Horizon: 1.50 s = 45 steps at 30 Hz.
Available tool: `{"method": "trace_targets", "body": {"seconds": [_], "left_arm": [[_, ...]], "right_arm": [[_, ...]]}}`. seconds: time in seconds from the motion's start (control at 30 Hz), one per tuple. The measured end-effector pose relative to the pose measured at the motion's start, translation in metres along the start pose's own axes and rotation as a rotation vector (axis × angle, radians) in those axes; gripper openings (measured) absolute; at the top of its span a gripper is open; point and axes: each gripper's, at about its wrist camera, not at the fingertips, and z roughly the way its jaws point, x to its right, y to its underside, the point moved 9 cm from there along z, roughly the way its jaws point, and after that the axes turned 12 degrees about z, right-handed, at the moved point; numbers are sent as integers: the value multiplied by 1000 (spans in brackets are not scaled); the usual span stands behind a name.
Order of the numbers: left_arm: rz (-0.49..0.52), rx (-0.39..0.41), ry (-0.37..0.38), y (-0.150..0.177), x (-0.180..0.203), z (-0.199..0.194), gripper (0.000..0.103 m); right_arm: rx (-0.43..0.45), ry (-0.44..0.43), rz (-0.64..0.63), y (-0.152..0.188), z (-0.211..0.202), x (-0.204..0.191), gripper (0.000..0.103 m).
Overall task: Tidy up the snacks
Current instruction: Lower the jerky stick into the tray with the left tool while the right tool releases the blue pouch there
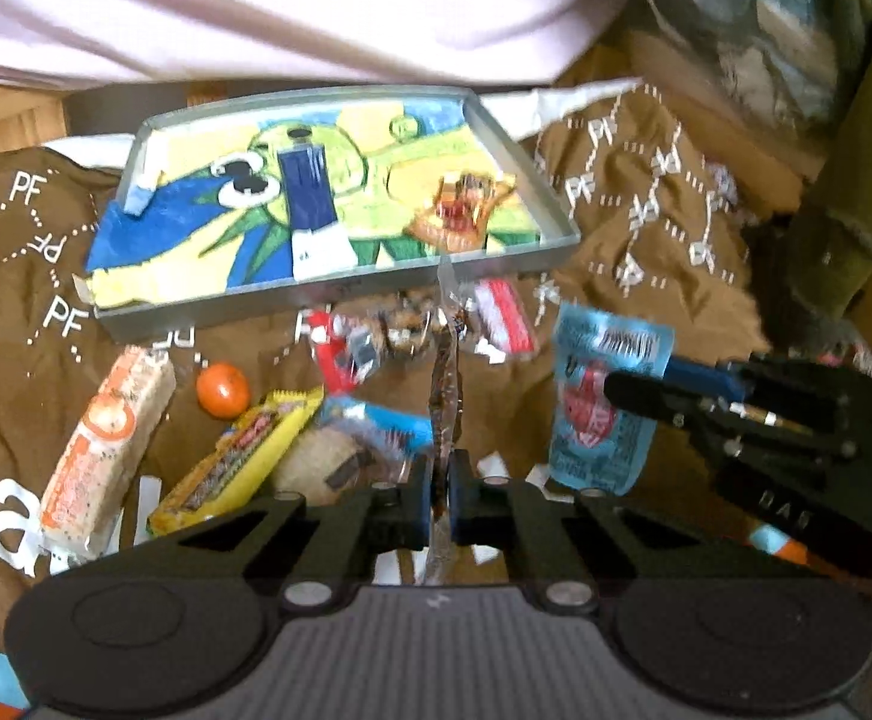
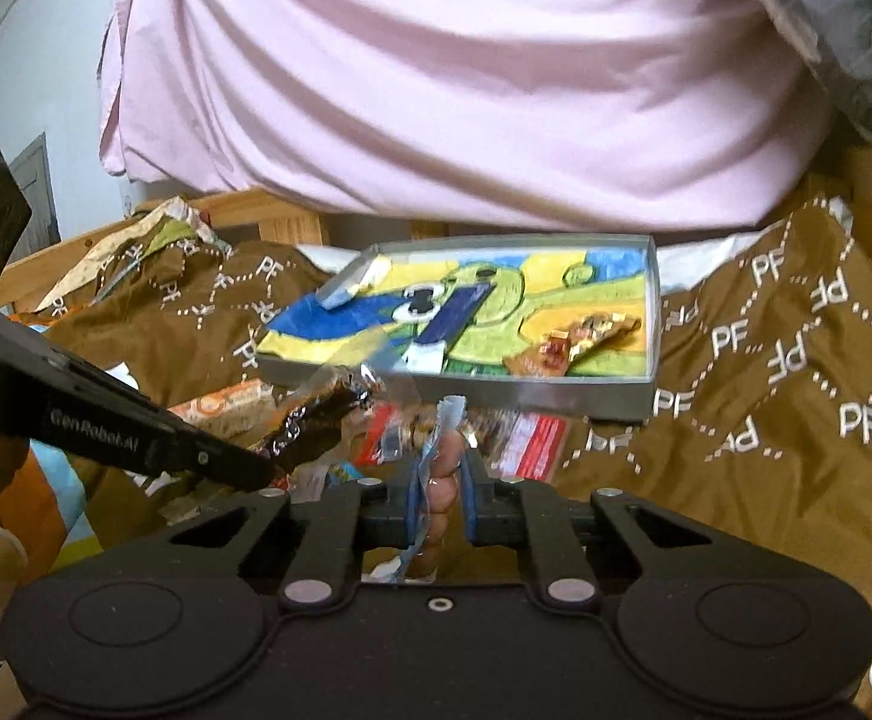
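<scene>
Left wrist only: orange ball (image 1: 223, 389) beside yellow wrapper (image 1: 237, 462).

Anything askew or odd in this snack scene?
Yes. The shallow grey tray with the cartoon lining sits tilted on the rumpled brown printed cloth, not flat. Loose snacks lie jumbled in front of it, including a small orange ball. Left gripper pinches a dark crinkly wrapper edge-on.

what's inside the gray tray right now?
Inside the gray tray: a dark blue packet near the middle, an orange-brown wrapper toward one end, and a small pale blue-white piece by the opposite corner, all on a cartoon-printed liner. What lies under the liner is hidden.
</scene>
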Motion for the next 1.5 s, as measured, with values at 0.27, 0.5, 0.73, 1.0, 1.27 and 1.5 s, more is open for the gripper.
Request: {"method": "trace_targets", "body": {"seconds": [0.27,0.5,0.73,1.0,1.27,1.5], "left_arm": [[-1,97,-27,-29,-7,-8,4],[-36,190,-71,-76,-37,-2,5],[-80,258,-123,-121,-75,27,5],[-132,232,-87,-133,-94,86,5],[-149,188,-69,-120,-97,123,5],[-147,171,-113,-121,-101,125,6]], "right_arm": [[89,20,-26,-15,2,-2,11],[293,-80,96,-66,19,6,11],[326,-137,216,-101,68,23,12],[242,-173,355,-96,126,50,12],[118,-53,361,-73,161,69,13],[106,79,259,-70,161,70,17]]}}
